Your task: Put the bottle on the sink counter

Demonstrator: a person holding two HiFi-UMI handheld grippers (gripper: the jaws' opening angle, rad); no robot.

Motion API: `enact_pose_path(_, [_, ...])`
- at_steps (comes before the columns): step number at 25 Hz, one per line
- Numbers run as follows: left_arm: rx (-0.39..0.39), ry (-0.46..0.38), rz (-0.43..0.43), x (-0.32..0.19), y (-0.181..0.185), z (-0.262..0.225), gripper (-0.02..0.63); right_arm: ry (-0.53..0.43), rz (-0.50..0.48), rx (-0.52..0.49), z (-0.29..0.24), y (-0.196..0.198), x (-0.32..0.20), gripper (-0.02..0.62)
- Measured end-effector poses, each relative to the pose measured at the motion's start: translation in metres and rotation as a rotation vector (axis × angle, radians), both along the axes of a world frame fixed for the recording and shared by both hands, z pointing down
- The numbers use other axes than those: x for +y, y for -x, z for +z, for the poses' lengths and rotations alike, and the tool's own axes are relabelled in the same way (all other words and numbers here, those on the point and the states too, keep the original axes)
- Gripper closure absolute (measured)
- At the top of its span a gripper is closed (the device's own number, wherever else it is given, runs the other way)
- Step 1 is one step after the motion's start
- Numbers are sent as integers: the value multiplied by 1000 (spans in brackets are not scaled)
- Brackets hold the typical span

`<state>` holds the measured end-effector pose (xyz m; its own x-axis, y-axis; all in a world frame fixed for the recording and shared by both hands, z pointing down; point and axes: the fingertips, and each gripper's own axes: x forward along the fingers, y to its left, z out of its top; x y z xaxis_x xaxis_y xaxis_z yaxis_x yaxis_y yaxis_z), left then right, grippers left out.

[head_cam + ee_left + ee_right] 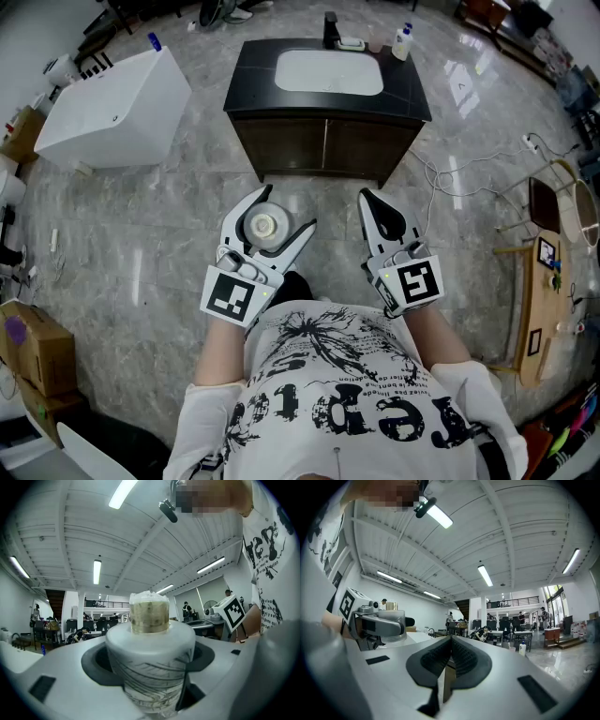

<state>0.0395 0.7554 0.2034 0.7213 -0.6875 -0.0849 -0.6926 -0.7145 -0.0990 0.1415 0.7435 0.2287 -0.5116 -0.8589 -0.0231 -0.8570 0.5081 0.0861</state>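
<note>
Two tools are hanging over the floor in the head view, well short of the front edge of the bench; the left tool is carrying the bottle upright, so pickup is looking done and the placing is waiting. Left gripper view: jaws are standing wide, pressing the bottle's body; its line pattern is offering no readable writing. Right gripper view: the right tool is showing jaws pressed together, gripping nothing.
</note>
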Motion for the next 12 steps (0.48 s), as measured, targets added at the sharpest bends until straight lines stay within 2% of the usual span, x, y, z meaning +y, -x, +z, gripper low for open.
enact_pose_path(12, [-5,10,-5,-7,-6,4,258,7,7,-26,2,-8,-5,581])
